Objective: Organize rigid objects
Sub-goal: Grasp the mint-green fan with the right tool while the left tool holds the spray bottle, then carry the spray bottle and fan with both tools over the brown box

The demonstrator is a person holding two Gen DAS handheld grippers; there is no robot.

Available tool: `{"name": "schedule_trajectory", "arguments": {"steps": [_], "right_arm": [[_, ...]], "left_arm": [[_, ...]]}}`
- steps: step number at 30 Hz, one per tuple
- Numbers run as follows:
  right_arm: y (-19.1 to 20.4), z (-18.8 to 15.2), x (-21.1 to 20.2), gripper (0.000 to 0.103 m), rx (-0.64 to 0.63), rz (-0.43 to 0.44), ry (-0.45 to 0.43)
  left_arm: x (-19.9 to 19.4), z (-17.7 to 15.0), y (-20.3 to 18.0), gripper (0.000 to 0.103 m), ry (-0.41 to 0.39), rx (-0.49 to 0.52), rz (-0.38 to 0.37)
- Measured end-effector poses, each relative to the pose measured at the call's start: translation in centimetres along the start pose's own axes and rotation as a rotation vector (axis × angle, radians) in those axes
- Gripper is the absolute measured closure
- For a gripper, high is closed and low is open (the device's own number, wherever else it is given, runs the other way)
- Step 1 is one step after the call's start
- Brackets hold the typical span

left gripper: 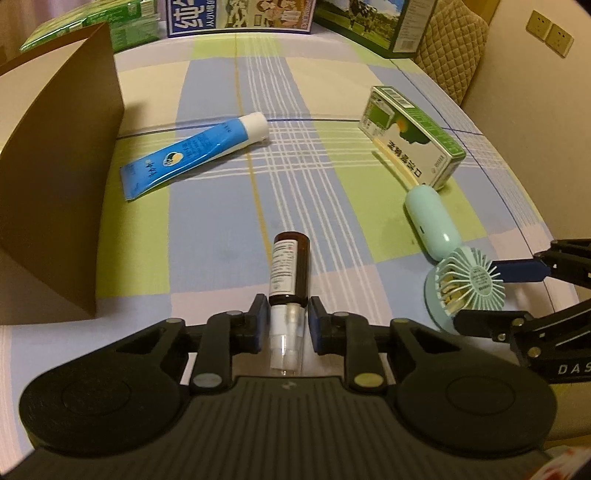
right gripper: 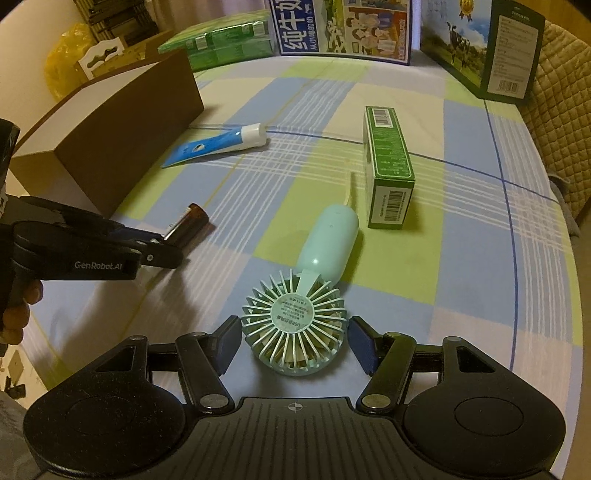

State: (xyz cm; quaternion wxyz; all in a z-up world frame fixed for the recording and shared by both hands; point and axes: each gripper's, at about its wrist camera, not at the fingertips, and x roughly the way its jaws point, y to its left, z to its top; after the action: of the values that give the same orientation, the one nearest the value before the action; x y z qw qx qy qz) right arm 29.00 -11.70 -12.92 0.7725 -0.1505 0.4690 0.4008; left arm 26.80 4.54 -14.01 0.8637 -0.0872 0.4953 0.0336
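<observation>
A brown spray bottle (left gripper: 289,272) with a white label and clear cap lies on the checked tablecloth, its cap end between the fingers of my left gripper (left gripper: 287,320). The pads stand close on each side with a slight gap. It also shows in the right wrist view (right gripper: 188,225). A mint handheld fan (right gripper: 295,332) lies with its head between the wide-open fingers of my right gripper (right gripper: 295,345); the fan also shows in the left wrist view (left gripper: 443,243). A blue tube (left gripper: 195,153) and a green carton (left gripper: 410,136) lie further back.
A brown open cardboard box (left gripper: 62,177) stands at the left. Milk cartons (right gripper: 343,29) and green packs (right gripper: 221,40) line the table's far edge. A quilted chair back (left gripper: 450,44) is at the far right. The table edge curves off on the right.
</observation>
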Motion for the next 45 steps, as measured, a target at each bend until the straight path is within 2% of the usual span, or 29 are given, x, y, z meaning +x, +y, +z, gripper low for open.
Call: {"name": "schedule_trajectory", "arguments": {"steps": [6,15,20,21,24,25,37,41,45], "right_arm": [[-0.3,0.7,-0.1,0.042,0.038,0.007,-0.018],[-1.7,2.3,0.5,0.042,0.189,0.019,-0.026],[-1.7,3.3,1.4,0.043,0.197,-0.008,-0.014],[-1.7,3.5,1.6,0.045,0.205,-0.016,-0.008],[-1.7,4.0,2.5,0.06,0.222,-0.055,0.034],[-1.7,4.2,2.8,0.062,0.229,-0.065,0.046],[-1.1,4.8,3.7,0.066,0.187,-0.13,0.081],[-0.7,4.7,3.8,0.067,0.15,-0.151,0.07],[-0.8,4.3,3.6,0.068,0.142,-0.138,0.042]], "left_arm": [[0.1,0.3,-0.2,0.085,-0.005,0.015,0.005],[0.3,0.9,0.6,0.085,-0.01,-0.012,0.024],[0.5,1.3,1.1,0.085,-0.011,-0.017,0.034],[0.5,1.4,1.2,0.085,-0.012,-0.018,0.035],[0.5,1.6,1.4,0.085,-0.012,-0.022,0.038],[0.6,1.7,1.5,0.085,-0.011,-0.023,0.04],[0.8,2.0,1.9,0.085,-0.008,-0.027,0.041],[0.8,2.1,1.9,0.085,-0.008,-0.025,0.04],[0.7,2.0,1.8,0.085,-0.009,-0.026,0.036]]}}
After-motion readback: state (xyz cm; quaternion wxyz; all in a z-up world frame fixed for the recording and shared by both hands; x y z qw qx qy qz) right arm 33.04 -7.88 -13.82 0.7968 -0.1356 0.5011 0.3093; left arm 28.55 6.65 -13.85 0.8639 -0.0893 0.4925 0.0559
